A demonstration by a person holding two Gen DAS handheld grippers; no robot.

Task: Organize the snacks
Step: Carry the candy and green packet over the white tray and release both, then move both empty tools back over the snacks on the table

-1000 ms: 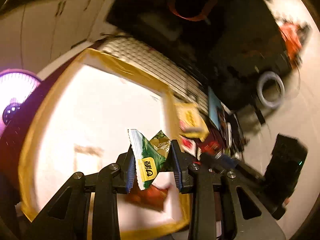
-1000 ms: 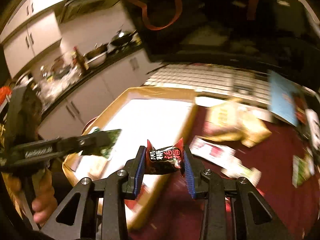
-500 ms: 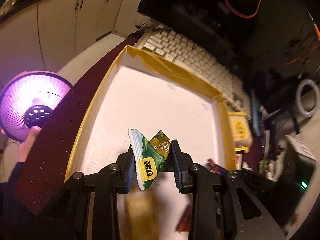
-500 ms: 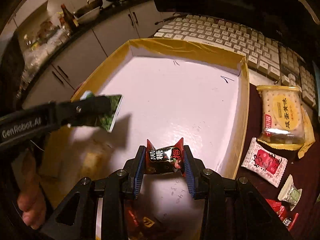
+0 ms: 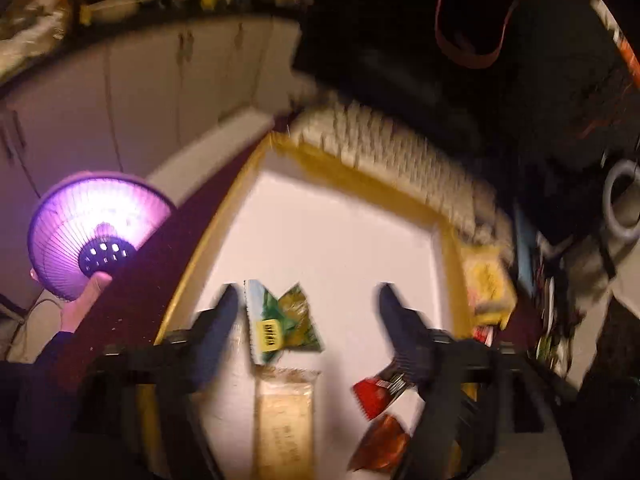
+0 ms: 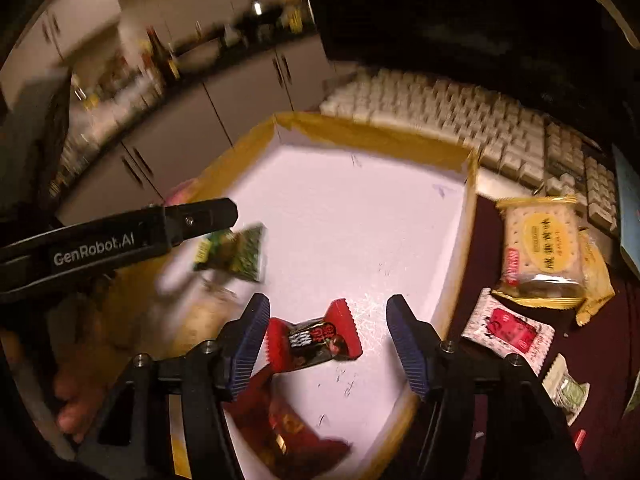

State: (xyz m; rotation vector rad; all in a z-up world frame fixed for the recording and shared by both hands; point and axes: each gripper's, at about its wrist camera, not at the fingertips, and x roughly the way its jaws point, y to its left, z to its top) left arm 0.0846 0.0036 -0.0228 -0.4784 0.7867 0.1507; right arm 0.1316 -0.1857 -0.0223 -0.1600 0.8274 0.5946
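A white tray with yellow taped walls (image 5: 352,178) (image 6: 372,132) lies on the dark red table. My left gripper (image 5: 306,312) is open above it; a green snack packet (image 5: 280,320) (image 6: 236,254) is loose between its fingers, blurred. My right gripper (image 6: 326,334) is open over the tray's near right part; a red-and-black candy (image 6: 316,340) is free between its fingers. A beige cracker pack (image 5: 284,420) and red packets (image 5: 376,392) lie in the tray.
Right of the tray lie a yellow cracker pack (image 6: 540,248), a white-and-red packet (image 6: 508,330) and a small green-white packet (image 6: 566,390). A beige keyboard (image 6: 460,116) sits behind the tray. A purple glowing fan (image 5: 96,232) stands at the left.
Both grippers have opened. The green packet has left the left fingers and the red-and-black candy has left the right fingers, both over the tray.
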